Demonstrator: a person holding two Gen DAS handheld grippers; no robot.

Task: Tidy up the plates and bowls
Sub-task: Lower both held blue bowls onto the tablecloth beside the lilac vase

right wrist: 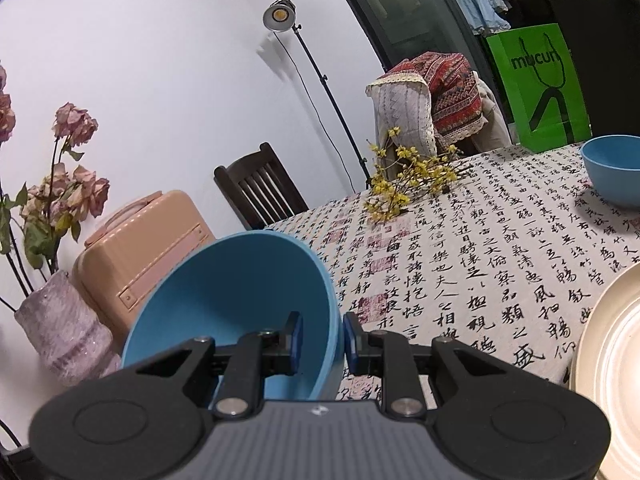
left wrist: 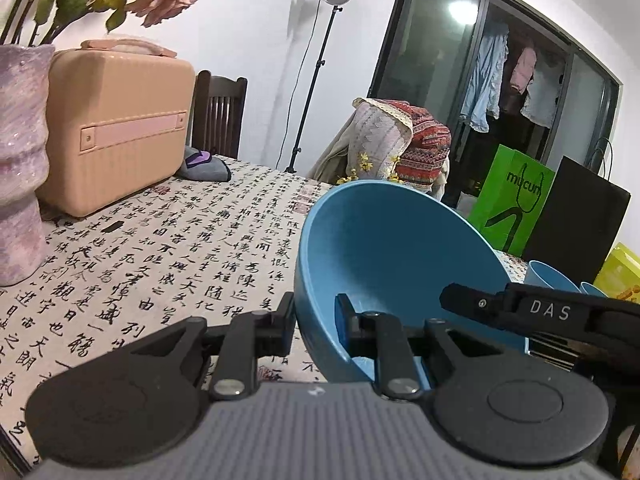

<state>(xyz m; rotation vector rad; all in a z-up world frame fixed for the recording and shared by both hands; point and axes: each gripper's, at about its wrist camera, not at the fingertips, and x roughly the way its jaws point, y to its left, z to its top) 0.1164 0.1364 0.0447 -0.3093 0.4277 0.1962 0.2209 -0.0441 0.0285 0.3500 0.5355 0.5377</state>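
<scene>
A blue bowl (left wrist: 396, 248) is tilted and held above the table. My left gripper (left wrist: 316, 326) is shut on its left rim, one finger outside and one inside. My right gripper (right wrist: 322, 338) is shut on the right rim of the same blue bowl (right wrist: 240, 292); its black body shows in the left wrist view (left wrist: 548, 312). A second blue bowl (right wrist: 612, 174) stands on the table at the far right. A cream plate (right wrist: 612, 368) lies at the right edge. More blue bowls (left wrist: 552, 276) show behind the right gripper.
The table has a calligraphy-print cloth (left wrist: 160, 260). A peach case (left wrist: 116, 128) and a pink vase (left wrist: 20, 160) with dried flowers stand at the left. Yellow flower sprigs (right wrist: 404, 184) lie on the table. A green bag (left wrist: 512, 204), a black bag and chairs stand beyond.
</scene>
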